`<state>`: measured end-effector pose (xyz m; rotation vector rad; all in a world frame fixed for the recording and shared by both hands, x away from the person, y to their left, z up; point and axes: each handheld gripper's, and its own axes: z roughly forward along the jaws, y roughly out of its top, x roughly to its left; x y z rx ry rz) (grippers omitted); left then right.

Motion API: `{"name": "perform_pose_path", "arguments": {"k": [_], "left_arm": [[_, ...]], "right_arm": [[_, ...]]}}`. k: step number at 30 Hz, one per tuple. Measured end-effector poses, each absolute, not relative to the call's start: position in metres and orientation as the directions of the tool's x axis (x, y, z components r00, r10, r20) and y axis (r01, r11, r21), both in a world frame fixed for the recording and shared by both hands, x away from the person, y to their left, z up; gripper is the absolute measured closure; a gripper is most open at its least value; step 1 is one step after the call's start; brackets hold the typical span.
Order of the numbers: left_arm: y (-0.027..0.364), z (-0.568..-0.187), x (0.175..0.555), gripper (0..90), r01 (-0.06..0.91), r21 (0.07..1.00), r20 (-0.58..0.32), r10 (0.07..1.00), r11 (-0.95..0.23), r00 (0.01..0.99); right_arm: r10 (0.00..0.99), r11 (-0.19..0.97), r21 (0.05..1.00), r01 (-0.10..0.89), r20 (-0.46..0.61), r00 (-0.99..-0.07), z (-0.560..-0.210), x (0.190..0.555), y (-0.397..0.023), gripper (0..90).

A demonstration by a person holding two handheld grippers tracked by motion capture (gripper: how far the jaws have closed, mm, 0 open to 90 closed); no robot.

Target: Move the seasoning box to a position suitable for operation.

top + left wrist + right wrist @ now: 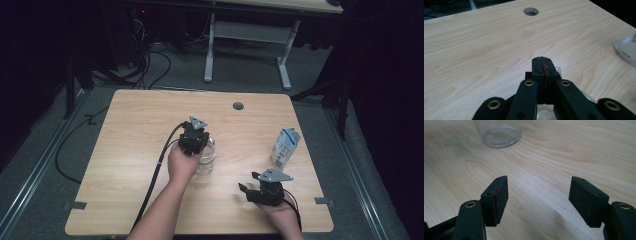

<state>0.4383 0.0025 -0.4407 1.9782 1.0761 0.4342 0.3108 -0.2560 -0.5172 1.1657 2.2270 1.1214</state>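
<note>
Clear glass jar (pixel 206 156) stands upright mid-tabletop (pixel 135 125), roughly centred. Left gripper (pixel 192 142) sits directly over the jar's mouth, jaws pressed together; in the left gripper view the clear rim (pixel 558 68) peeks out just beside the pads, and whether they pinch that rim or just rest on it, I can't tell. Right gripper (pixel 246 190) hangs low, near side and right of the jar, jaws spread wide, nothing between them; the jar's base (pixel 501 137) is straight ahead of them. Handling guess: rigid, smooth, slippery, breakable, looks empty so light. A rim pinch would be weak; a grip across the body, mid-height, looks safer. Milk carton (pixel 285 146) stands right of the jar, well apart. Cable hole (pixel 238 106) lies beyond the jar. Open room left of and beyond the jar; the nearest edge is the near one.
</note>
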Motion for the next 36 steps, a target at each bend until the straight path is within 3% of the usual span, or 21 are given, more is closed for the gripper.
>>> {"name": "perform_pose_path", "arguments": {"k": [15,36], "left_arm": [[0.002,-0.442,0.440,90.0,0.529,0.789,-0.074,0.806,-0.313,0.588],[0.015,-0.443,0.393,90.0,0.525,0.801,-0.103,0.798,-0.287,0.593]], "right_arm": [[0.812,0.339,0.796,0.502,0.023,-0.583,-0.517,0.310,-0.254,31.7],[0.807,0.350,0.791,0.501,0.017,-0.590,-0.518,0.309,-0.251,31.3]]}}
